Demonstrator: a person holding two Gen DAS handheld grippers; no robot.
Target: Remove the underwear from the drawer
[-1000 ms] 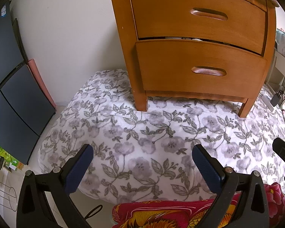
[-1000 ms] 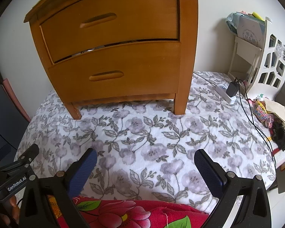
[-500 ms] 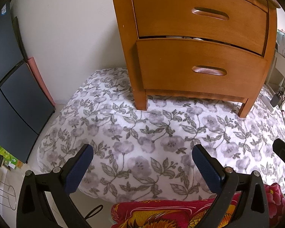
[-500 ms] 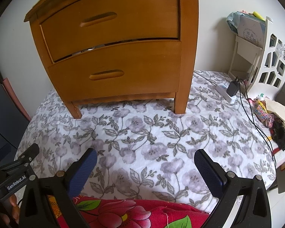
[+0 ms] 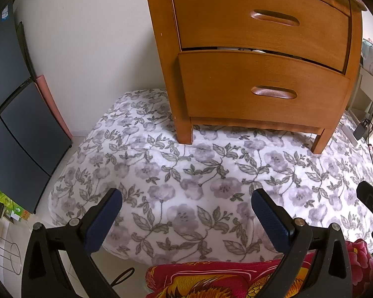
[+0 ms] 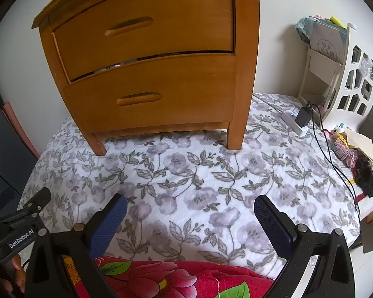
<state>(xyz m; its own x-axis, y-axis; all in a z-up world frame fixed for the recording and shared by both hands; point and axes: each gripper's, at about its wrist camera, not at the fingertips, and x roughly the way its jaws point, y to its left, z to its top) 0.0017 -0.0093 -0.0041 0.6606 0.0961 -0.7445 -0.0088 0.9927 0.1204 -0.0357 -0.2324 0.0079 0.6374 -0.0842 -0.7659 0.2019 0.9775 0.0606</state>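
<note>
Nightstand [image 5: 256, 57] stands on a floral blanket [image 5: 199, 181], two drawers facing the person. Lower drawer [image 5: 263, 87] sits slightly proud of the carcass, leaving a slit along its top edge where pale fabric, probably the underwear [image 5: 238, 49], shows; it cannot be identified with certainty. Left gripper [image 5: 186, 213] and right gripper [image 6: 190, 217] hover low over the blanket, well apart from the furniture, both with jaws spread wide and holding nothing. This stance suits an approach: open jaws can hook the recessed handle [image 6: 139, 98]. Judged step: reaching for the drawer, which must be pulled further out before anything inside is accessible.
</note>
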